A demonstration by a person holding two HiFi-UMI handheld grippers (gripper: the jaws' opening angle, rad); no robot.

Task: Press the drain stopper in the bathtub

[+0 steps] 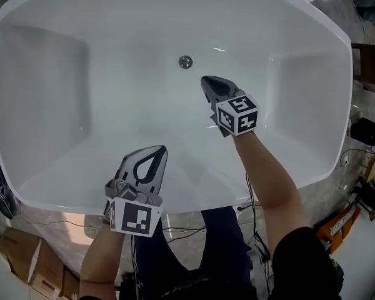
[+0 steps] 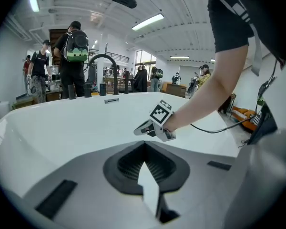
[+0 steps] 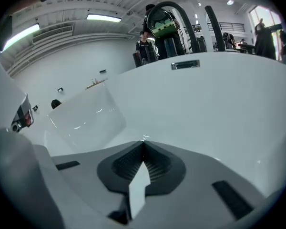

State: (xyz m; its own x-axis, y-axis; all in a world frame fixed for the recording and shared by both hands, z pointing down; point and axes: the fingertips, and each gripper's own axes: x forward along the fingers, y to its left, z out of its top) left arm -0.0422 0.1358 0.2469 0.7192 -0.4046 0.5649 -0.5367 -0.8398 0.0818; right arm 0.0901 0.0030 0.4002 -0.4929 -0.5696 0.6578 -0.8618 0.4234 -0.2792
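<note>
The pressing is not yet done: the drain stopper [image 1: 185, 61] sits untouched in the floor of the white bathtub [image 1: 62, 105], toward its far end. The right gripper [image 1: 207, 83], clenched with nothing between its jaws, hovers inside the tub near the stopper but apart from it. The left gripper [image 1: 157, 154], also clenched and empty, hangs over the near rim, so what seems left is bringing the right tip onto the stopper and pushing down.

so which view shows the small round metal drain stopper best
The head view: the small round metal drain stopper lies unobstructed on the white bathtub floor. Neither gripper view shows it, only tub walls.
</note>
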